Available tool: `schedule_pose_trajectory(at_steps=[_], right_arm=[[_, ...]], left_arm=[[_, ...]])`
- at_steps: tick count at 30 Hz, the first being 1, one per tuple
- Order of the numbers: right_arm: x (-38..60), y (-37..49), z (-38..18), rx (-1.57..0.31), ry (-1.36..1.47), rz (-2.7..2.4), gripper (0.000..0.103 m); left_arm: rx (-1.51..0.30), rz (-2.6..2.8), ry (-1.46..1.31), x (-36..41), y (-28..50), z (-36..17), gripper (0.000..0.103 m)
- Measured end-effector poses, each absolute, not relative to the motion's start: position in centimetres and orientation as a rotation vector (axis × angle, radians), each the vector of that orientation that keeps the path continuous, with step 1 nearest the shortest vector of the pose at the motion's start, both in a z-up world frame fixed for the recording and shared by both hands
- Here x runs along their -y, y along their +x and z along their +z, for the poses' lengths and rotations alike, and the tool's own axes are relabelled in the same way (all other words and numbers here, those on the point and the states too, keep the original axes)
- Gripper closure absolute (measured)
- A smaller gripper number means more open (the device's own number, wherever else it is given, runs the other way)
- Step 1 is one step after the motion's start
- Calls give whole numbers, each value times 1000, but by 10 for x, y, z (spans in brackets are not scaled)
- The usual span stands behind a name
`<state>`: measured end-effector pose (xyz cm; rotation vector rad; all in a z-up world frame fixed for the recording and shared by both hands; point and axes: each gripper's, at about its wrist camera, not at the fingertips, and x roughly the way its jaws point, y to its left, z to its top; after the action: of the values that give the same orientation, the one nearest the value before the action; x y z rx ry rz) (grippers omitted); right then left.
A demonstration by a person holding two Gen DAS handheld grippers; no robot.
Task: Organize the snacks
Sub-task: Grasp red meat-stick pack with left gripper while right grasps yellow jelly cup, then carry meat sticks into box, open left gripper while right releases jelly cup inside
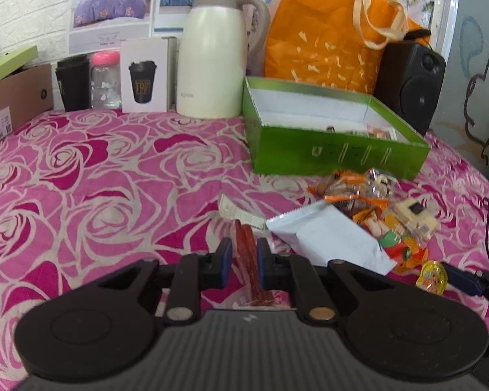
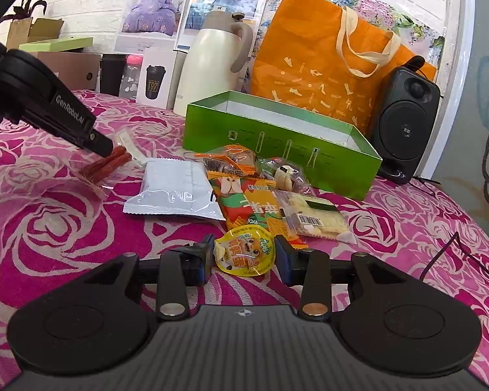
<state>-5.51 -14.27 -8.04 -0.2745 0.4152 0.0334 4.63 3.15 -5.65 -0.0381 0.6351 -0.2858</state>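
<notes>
Left tongs [image 1: 244,262]: pinching a clear-wrapped packet of red strip snacks [image 1: 248,260], the packet passing between the blue-padded fingers [image 1: 225,260]. In the right wrist view the same packet [image 2: 106,166] hangs tilted from the left tongs [image 2: 109,148], lifted off the surface, its lower clear edge close to the cloth; contact there cannot be told.

Right tongs [image 2: 243,259]: spread, one finger at each side of a small yellow-rimmed round jelly cup with a cartoon lid [image 2: 244,254]. The cup lies on the surface between the fingers; whether the pads touch it cannot be told.

Surface [image 2: 65,234]: covered in a pink cloth with a white rose pattern.

Snack pile, just in front of the box: a white foil pillow packet [image 2: 176,189] at the left; beside it a green and orange printed packet [image 2: 244,202]; an orange-trimmed clear packet [image 2: 231,159] behind; a clear packet of pale biscuits with a barcode label [image 2: 316,218] at the right, touching the printed packet.

Open green cardboard box with white lining [image 2: 277,150]: stands behind the pile. The left wrist view shows a few wrapped items in its right-hand near corner [image 1: 375,132].

Behind the box: a cream vacuum jug [image 2: 212,65], an orange carrier bag [image 2: 322,62], a black loudspeaker [image 2: 404,120].
</notes>
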Motion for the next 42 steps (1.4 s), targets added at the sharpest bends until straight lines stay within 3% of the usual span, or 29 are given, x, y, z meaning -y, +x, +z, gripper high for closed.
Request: schedule_pose_trajectory(at_steps=[1,2,3,4,7,9,12,14,20,42], right_arm=[[143,-55,-80,-418,-268,36,36],[145,-55,-80,-418,-260,36,36],[146,-55,-80,-417,-250,37,35],[148,-55,-79,-418,-239,40,35],[153,-53,-79,-431,-191,53,34],[158,-53,-79,-438,-156,60,34],[164,-53,-79,-437,-102,74,34],[168,-52,-79,-441,-68,81,34],[176,-53,-79,-439,-9,109,34],[177,-63,-57,-377,-43,92,35]], left_arm=[[-664,-287,-37,-31,50,-59,85],[-700,-294,-45,-30,55,-63,54],[-730,-314,-65,-31,60,-66,36],[-752,-355,-88,-32,65,-71,27],[-771,-390,-34,-25,74,-70,21],[-778,-394,69,-15,78,-71,21],[-769,-357,173,-12,74,-71,30],[-762,-347,160,-18,70,-69,54],[-742,-299,161,-18,61,-67,69],[-596,-245,69,-9,26,-34,70]])
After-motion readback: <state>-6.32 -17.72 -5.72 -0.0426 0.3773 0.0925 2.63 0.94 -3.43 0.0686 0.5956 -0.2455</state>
